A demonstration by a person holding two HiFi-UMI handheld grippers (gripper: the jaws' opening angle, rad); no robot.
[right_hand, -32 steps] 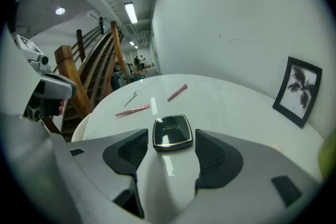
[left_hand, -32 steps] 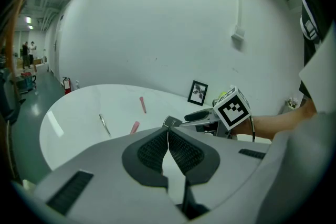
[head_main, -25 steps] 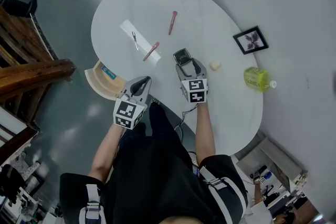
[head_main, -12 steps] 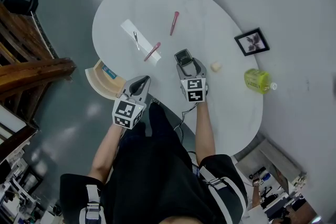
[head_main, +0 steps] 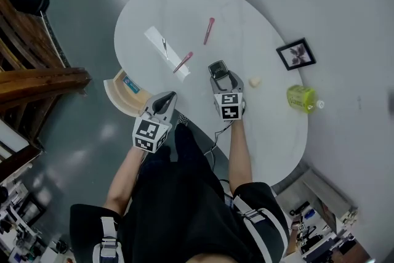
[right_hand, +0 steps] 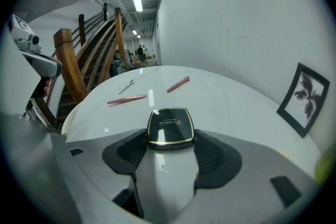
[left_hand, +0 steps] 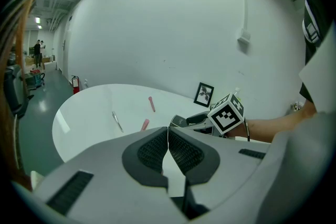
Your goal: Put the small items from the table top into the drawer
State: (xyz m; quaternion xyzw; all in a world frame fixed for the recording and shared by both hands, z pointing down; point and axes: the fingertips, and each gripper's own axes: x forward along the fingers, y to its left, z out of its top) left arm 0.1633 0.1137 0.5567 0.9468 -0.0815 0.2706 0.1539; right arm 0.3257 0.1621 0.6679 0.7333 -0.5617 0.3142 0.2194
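- Little has moved: our right hand-held gripper (right_hand: 169, 137) still grasps the compact (right_hand: 169, 123); our left hand-held gripper (left_hand: 168, 138) is clenched, empty.
- Held only at the jaw tips, the compact may slip before the drawer (head_main: 111, 93).

A framed picture (head_main: 296, 54) stands near a green bottle (head_main: 300, 97) — not touching.

Glossy white surface (head_main: 271, 114) under me, smooth shiny black compact (right_hand: 169, 126) with gilt rim, my right hand-held gripper (right_hand: 170, 137) in matt grey plastic, ribbed dark pads (right_hand: 131, 152), pale wood-look drawer (head_main: 111, 94).
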